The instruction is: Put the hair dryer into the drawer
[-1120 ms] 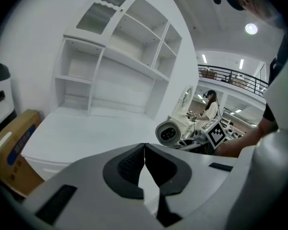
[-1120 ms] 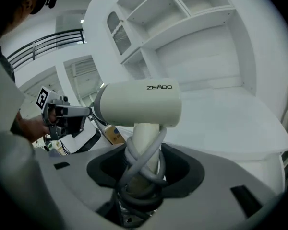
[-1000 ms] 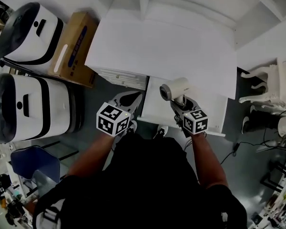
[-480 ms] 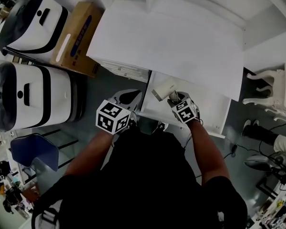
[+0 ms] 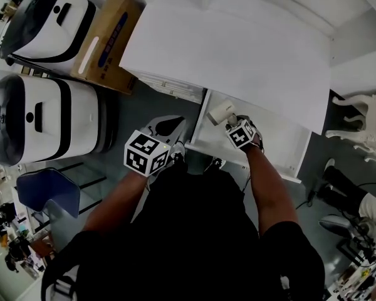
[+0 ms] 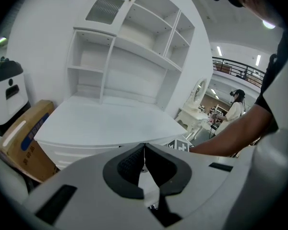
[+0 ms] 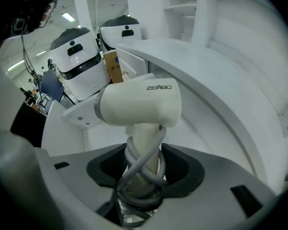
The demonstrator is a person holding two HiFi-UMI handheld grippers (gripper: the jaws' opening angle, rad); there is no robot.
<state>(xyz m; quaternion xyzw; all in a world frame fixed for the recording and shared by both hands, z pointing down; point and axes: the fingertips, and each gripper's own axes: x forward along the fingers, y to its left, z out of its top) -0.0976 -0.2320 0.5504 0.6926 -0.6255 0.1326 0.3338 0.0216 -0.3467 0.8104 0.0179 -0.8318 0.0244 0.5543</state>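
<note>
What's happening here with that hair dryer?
A person holds a gripper in each hand. The right gripper is clamped on the handle of a white hair dryer, cord wrapped around it, and holds it over the open drawer under the desk. It is not yet let go. The left gripper is shut, empty, and hangs beside the drawer.

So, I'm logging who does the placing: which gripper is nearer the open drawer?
Right. The right gripper holds the hair dryer by its handle over the drawer; the left gripper, shut and empty, is outside the drawer's left edge.
</note>
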